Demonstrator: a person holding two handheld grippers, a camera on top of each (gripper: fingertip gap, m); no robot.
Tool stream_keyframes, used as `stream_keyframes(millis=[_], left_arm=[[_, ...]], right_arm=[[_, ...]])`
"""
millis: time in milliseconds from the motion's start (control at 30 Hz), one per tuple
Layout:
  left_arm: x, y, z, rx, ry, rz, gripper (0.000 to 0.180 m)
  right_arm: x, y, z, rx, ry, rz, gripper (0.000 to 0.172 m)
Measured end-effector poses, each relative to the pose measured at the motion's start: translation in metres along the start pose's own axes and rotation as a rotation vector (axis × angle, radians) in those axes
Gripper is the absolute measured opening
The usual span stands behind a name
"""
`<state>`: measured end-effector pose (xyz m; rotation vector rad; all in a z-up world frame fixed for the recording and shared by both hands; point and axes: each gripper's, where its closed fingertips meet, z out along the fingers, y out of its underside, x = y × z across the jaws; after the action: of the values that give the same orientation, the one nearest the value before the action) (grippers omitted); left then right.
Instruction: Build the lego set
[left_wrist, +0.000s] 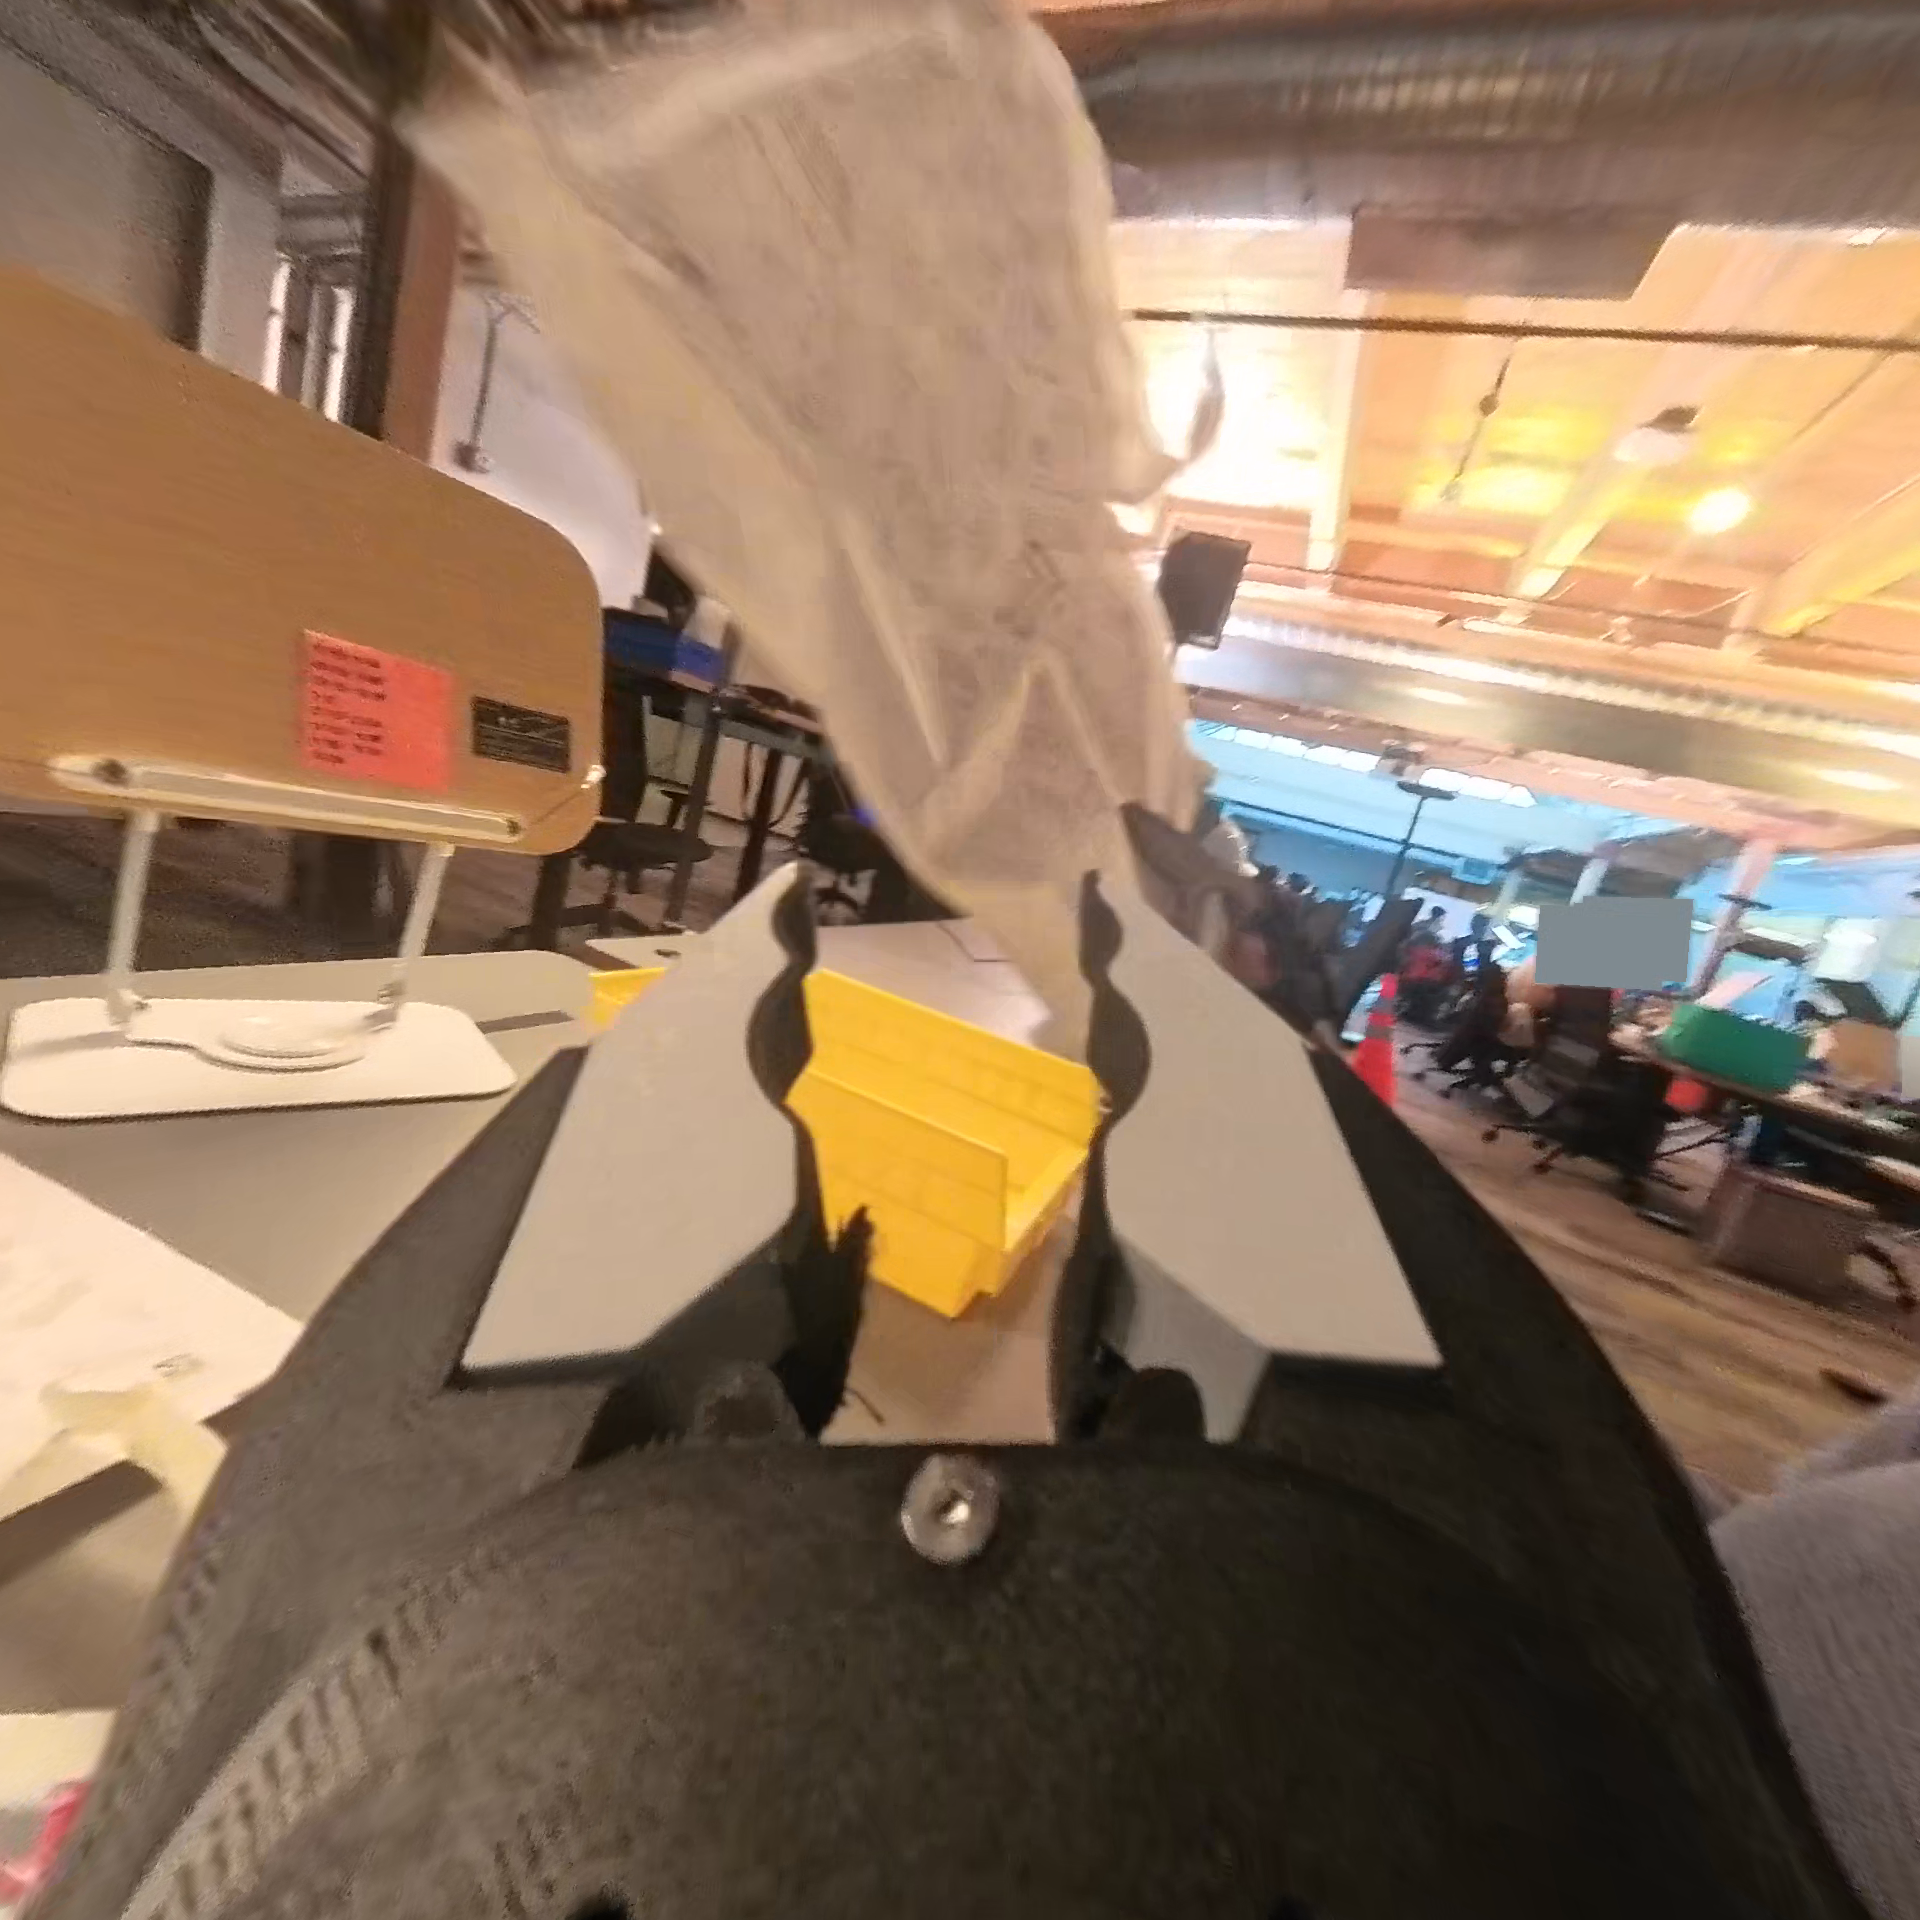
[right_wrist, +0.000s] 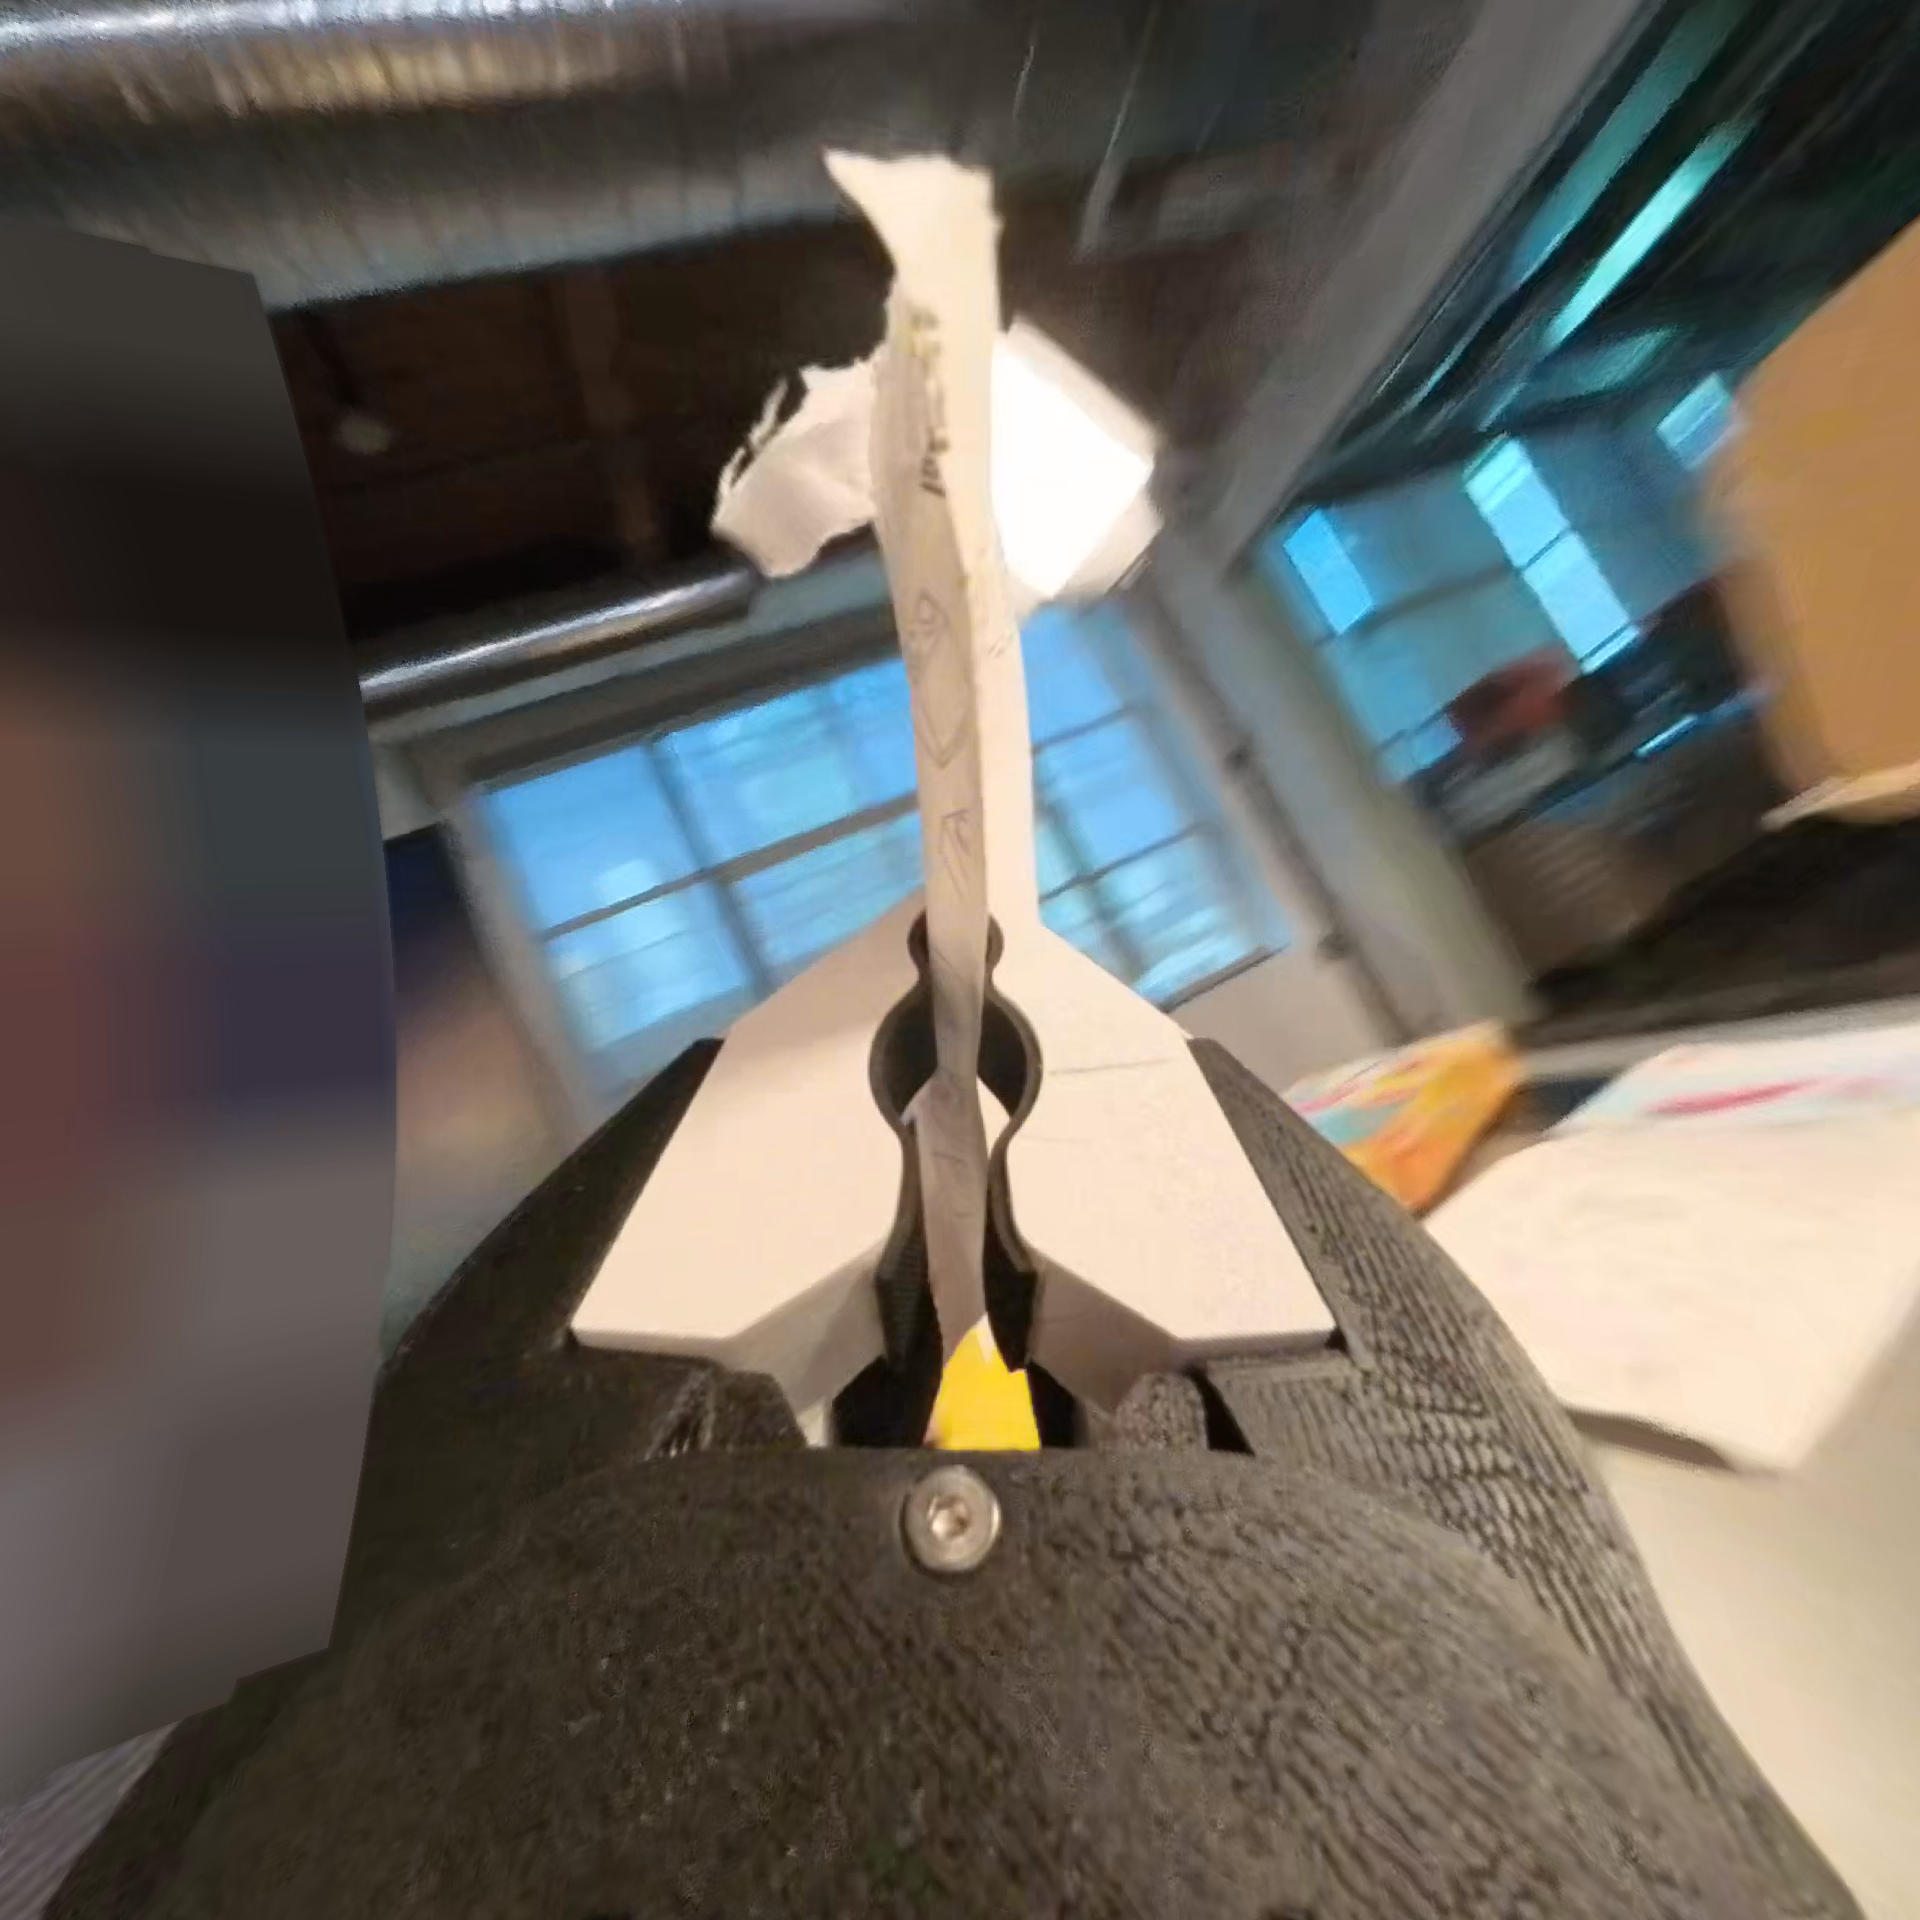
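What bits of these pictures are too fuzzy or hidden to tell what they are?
- Left wrist view: the paper sheet is motion-blurred, so its print is unreadable; its top runs off the picture edge.
- Left wrist view: the left tongs cover part of the yellow bin.
- Right wrist view: the right tongs hide the lower end of the torn paper strip.
- Right wrist view: the orange item on the table is too blurred to identify.
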<state>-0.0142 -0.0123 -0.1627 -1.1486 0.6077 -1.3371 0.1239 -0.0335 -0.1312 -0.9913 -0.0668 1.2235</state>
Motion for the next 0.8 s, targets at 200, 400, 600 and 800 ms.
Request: stream_keyframes(millis=[200, 400, 600, 800], left_arm=[[-0.015, -0.023, 0.0, 0.072, -0.106, 0.161, 0.051], [-0.024, -0.033, 0.0, 0.116, -0.144, 0.178, 0.045], [-0.035, -0.039, -0.006, 0.126, -0.219, 0.203, 0.045], [-0.062, -0.058, -0.034, 0.064, -0.476, 0.35, 0.05]], right_arm=[[0.035, -0.118, -0.116, 0.025, 0.834, -0.943, 0.0], [0.088, -0.109, -0.139, -0.106, 0.964, -0.684, 0.0], [0.172, -0.059, -0.178, -0.12, 1.086, -0.117, 0.0], [0.171, -0.059, -0.185, -0.277, 1.331, -0.433, 0.078]])
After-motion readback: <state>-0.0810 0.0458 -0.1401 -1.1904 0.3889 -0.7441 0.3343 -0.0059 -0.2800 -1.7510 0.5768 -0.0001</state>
